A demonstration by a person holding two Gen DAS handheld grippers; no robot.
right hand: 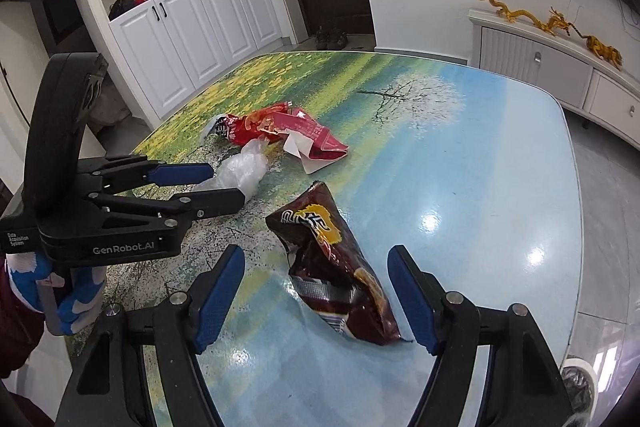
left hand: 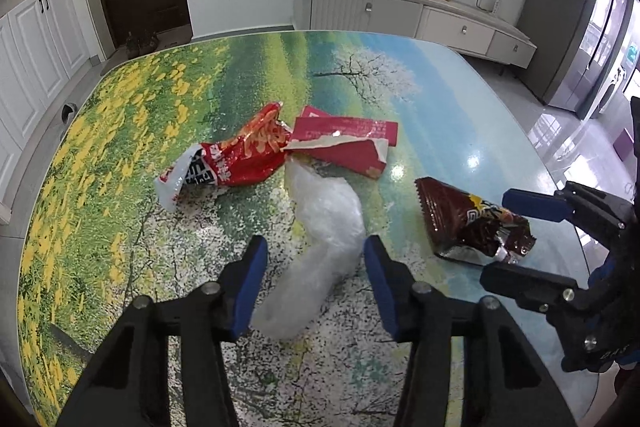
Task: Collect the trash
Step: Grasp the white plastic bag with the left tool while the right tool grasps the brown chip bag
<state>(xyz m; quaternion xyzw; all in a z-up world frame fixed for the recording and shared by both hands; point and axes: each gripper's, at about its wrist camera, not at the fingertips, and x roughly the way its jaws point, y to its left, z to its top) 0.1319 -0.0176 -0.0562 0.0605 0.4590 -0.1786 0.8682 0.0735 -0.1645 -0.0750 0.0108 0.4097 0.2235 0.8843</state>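
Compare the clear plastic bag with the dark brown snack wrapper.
The clear plastic bag is see-through and unprinted; the dark brown snack wrapper is opaque with yellow print. The bag lies between the left gripper's fingers, the wrapper between the right gripper's. Both are crumpled, lying on the table, ungripped.

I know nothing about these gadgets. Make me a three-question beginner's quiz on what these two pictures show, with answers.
1. True or false: the left gripper has the clear plastic bag between its jaws.
2. Which piece of trash lies between the right gripper's jaws?
A. the red snack wrapper
B. the dark brown snack bag
C. the torn red carton
3. Fill in: all the trash lies on a table printed with a ______ scene.

Key
1. True; the jaws straddle it, though the pads do not look pressed on it.
2. B
3. landscape (yellow flowers, grass and a white blossoming tree)
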